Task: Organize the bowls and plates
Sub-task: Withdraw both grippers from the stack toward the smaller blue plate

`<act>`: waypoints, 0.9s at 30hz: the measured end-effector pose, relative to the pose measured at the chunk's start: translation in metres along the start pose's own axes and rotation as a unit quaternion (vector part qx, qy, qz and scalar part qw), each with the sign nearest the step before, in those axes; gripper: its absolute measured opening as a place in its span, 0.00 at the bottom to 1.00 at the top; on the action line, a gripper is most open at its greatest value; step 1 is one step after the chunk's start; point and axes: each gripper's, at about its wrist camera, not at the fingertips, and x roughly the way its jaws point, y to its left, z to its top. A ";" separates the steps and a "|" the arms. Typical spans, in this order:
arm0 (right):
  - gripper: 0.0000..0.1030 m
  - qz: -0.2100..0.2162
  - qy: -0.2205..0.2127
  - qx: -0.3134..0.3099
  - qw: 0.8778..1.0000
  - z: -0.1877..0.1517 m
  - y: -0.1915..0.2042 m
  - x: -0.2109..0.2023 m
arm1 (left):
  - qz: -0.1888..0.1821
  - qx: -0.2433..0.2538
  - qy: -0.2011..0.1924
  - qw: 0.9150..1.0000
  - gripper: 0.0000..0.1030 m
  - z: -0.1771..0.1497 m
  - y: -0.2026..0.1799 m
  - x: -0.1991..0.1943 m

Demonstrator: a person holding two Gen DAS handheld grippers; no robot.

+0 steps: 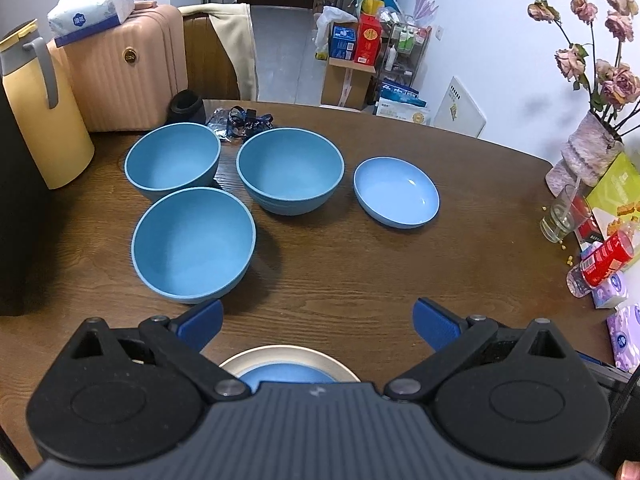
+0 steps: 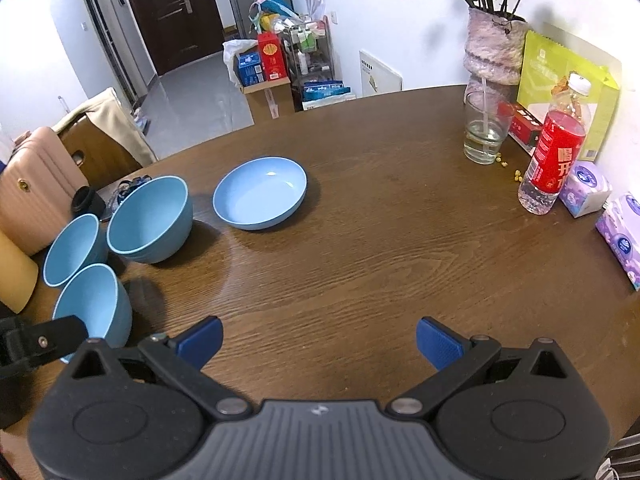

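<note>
Left claw point(image 1: 318, 322) gapes empty, nearest blue bowl point(image 1: 193, 245) just ahead-left.

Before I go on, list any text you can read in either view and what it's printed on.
"喝开": white characters on the red bottle label; a third character below is cut off.
Tissue pack on the suitcase: blue logo with characters, too blurred to read.
Red box on the floor: gold print, too small.
Green bag: faint print, unreadable.
Purple tissue packs: round logo only, illegible.
Bowls and plates: no text.
</note>
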 end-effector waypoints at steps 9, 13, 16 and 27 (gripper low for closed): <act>1.00 -0.008 0.015 0.008 1.000 0.020 -0.009 0.023 | 0.010 -0.007 0.018 1.000 1.00 0.016 -0.010 0.023; 1.00 -0.008 0.019 0.012 1.000 0.029 -0.013 0.033 | 0.015 -0.002 0.026 1.000 1.00 0.021 -0.018 0.035; 1.00 -0.009 0.023 0.017 1.000 0.035 -0.018 0.042 | 0.016 0.001 0.030 0.999 1.00 0.025 -0.025 0.042; 1.00 -0.014 0.040 0.041 0.998 0.055 -0.043 0.076 | 0.013 0.013 0.039 0.999 1.00 0.040 -0.054 0.072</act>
